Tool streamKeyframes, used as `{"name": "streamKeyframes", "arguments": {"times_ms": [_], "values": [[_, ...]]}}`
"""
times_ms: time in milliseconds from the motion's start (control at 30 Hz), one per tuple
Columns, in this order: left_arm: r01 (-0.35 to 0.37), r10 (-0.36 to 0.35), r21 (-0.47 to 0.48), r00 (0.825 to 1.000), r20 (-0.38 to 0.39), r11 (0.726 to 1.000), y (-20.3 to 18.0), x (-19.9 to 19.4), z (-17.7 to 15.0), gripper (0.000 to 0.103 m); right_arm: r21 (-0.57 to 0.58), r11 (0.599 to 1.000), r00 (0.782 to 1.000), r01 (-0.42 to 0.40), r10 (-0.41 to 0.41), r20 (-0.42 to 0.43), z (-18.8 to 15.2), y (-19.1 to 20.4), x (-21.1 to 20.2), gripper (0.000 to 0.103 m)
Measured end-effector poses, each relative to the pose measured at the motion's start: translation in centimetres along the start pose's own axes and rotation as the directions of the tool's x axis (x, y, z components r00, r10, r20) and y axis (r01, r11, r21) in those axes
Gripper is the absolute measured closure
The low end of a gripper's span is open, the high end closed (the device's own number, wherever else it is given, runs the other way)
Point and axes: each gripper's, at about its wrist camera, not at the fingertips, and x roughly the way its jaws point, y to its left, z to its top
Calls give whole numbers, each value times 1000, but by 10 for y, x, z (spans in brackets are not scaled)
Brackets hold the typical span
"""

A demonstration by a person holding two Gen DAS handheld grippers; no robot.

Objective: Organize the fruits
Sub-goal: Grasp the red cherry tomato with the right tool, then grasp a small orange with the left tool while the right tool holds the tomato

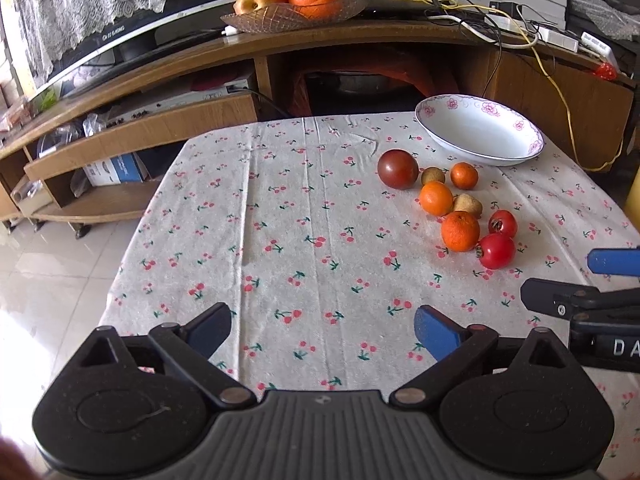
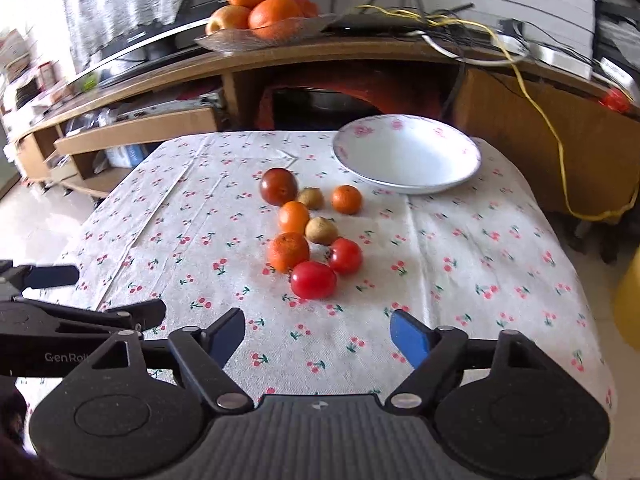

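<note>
A cherry-print white tablecloth (image 2: 460,248) covers the table. At its far right sits the white ceramic bowl with pink flower rim (image 2: 406,156), nothing in it. Both tools hang over the near edge: left gripper (image 1: 322,328) spread wide and holding nothing, right gripper (image 2: 318,336) likewise gaping and unloaded. Just short of the bowl lies the fruit cluster: dark reddish-brown round fruit (image 2: 279,186), three small orange mandarins (image 2: 289,251), two red tomatoes (image 2: 313,280), two little tan-brown fruits (image 2: 321,230), several touching.
</note>
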Motion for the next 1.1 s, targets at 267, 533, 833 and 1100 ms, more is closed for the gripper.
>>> {"name": "streamKeyframes", "arguments": {"times_ms": [267,533,833,1100], "values": [[7,-8,51,1000,8,999,-1,12,7,8,-32,999,999,-42,41,-26,14,0,32,61],[51,-51,60,999,2,997,-8,19,12,17,-16,997,996,-73,72,-60,17,-5,51,76],[100,-97,93,995,-39,991,-23,22,11,52,-28,996,993,-85,82,-90,21,-8,55,80],[189,-185,112,982,-42,976,-45,21,31,57,63,992,990,-113,118,-81,25,-33,27,80]]}}
